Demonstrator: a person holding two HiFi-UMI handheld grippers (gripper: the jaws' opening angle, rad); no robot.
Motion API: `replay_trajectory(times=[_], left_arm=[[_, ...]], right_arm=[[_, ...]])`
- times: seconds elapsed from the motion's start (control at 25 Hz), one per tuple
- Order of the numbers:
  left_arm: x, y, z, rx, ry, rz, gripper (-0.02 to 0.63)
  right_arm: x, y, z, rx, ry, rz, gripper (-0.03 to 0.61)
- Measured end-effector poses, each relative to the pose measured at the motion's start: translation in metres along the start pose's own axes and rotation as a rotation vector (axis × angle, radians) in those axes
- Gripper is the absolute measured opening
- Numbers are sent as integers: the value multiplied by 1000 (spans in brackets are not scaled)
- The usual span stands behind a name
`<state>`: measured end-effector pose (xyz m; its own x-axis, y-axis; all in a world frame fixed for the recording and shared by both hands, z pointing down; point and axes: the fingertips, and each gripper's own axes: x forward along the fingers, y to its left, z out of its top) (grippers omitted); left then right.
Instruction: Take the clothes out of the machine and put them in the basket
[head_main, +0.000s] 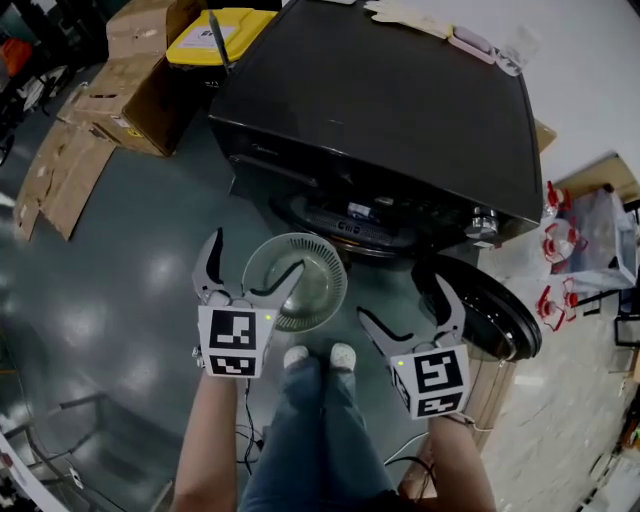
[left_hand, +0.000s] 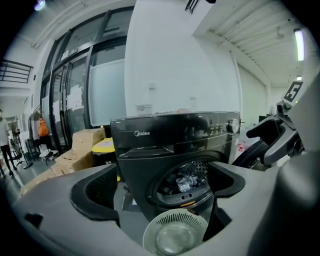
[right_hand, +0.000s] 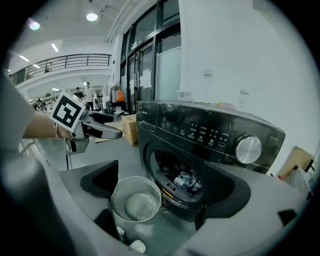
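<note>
A black front-loading washing machine (head_main: 380, 110) stands ahead with its round door (head_main: 500, 310) swung open to the right. Crumpled clothes (left_hand: 186, 176) lie inside the drum, also clothes (right_hand: 186, 180) in the right gripper view. An empty pale round basket (head_main: 297, 280) sits on the floor in front of the opening. My left gripper (head_main: 250, 270) hangs open just above the basket's left rim. My right gripper (head_main: 412, 308) is open too, to the right of the basket near the door. Neither holds anything.
Cardboard boxes (head_main: 130, 70) and a yellow-lidded bin (head_main: 215, 35) stand to the machine's left. Flattened cardboard (head_main: 55, 175) lies on the floor. Small items (head_main: 470, 40) rest on the machine's top. The person's feet (head_main: 320, 355) are just behind the basket.
</note>
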<state>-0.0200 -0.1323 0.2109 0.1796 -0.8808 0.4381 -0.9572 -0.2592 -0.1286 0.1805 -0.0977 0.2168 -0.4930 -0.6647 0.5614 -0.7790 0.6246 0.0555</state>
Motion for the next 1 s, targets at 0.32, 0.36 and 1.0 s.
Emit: replay_trajectory(times=[0.32,0.36,1.0], left_arm=[[38,-25,-57,14,23,-35,565],[43,-27,-65,10,28,-40,565],[112,-24,-202,-82,158,-25,565]], right_arm=[[54,-1,-55,7,18,41,528],[60,0,-62,6,20,44,528],[176,9,-151,6,47,46,528]])
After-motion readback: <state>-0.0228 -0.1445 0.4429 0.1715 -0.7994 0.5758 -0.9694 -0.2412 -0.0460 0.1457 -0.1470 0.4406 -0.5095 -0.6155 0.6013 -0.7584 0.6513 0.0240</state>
